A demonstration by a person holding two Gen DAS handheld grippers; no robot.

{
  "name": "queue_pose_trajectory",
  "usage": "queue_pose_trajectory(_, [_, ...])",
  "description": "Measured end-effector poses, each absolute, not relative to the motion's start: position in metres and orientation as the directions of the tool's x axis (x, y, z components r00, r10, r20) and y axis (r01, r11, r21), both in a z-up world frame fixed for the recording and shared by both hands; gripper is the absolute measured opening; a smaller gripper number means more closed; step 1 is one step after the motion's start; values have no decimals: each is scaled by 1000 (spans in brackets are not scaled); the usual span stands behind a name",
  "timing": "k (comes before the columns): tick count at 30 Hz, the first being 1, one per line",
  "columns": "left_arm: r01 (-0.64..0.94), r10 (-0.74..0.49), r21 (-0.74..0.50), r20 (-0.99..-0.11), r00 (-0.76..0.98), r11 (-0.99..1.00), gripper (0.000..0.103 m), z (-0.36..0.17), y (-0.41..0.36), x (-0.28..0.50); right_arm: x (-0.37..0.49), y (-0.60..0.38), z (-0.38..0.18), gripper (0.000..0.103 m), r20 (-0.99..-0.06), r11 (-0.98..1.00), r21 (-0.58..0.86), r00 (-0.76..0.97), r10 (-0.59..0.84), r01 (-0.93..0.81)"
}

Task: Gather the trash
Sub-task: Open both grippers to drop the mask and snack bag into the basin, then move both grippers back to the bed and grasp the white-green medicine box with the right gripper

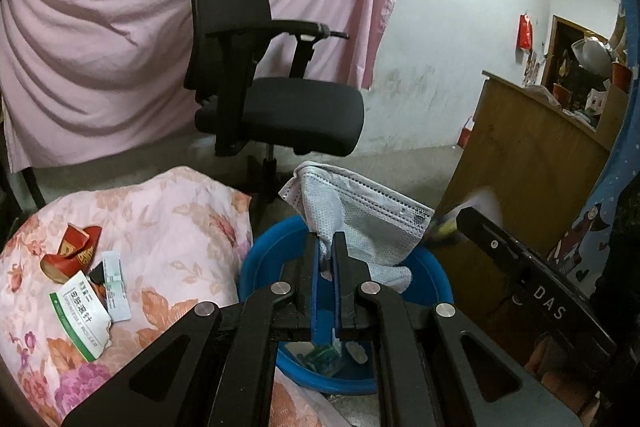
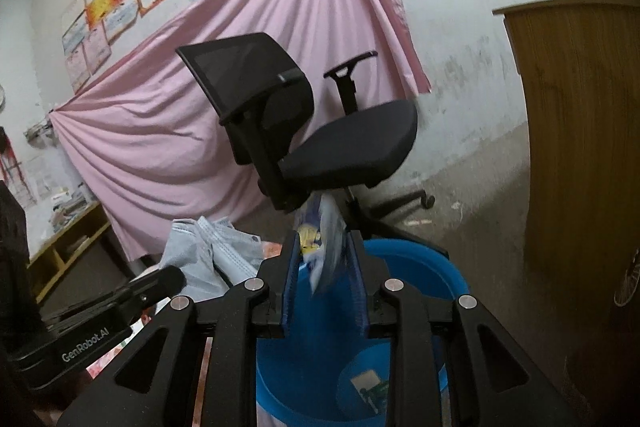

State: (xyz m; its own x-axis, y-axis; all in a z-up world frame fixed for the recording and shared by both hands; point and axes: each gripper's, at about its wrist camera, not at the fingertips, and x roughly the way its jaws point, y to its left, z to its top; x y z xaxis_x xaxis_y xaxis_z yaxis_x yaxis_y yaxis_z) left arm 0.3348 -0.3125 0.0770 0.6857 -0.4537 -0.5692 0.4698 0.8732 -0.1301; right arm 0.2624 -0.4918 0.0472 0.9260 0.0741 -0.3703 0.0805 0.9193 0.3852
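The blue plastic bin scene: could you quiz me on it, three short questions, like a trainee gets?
1. True or false: the left gripper pinches a pale grey fabric face mask.
2. What lies on the pink floral quilt? A) red paper scrap and white packets B) a spoon C) a shoe
3. Fill in: both grippers reach over the round blue plastic ____.

Key: 1 true; 2 A; 3 bin.

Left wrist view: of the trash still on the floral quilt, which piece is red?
The crumpled red packet, farthest left on the floral quilt. The other pieces beside it are pale: a white-and-green torn wrapper and a narrow white strip.
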Motion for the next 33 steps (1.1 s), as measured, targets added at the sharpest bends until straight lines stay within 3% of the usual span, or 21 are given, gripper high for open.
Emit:
queue_pose_trajectory(12, [443, -435, -143, -595, 676, 885, 10, 70, -302, 338, 260, -491, 48, 30, -375, 924, 375, 924, 74, 78])
queue_pose_trajectory(16, [436, -436, -152, -585, 684, 887, 24, 74, -296, 338, 259, -488, 50, 33, -368, 927, 366, 927, 67, 78])
queue_pose_trajectory(23, [417, -440, -174, -545, 714, 892, 27, 86, -284, 336, 256, -486, 53, 39, -347, 933, 352, 936, 58, 73])
queue_pose_trajectory(29, [392, -427, -177, -476, 769, 903, 41, 98, -267, 327, 248, -482, 63, 48, -279, 938, 343, 959, 41, 60])
queue_pose_trajectory(31, [375, -414, -178, -449, 792, 910, 52, 103, -258, 324, 245, -479, 67, 52, -251, 939, 339, 967, 35, 54])
queue_pose_trajectory(33, [356, -400, -183, -415, 817, 916, 60, 108, -247, 320, 243, -475, 71, 67, -228, 940, 337, 973, 33, 47])
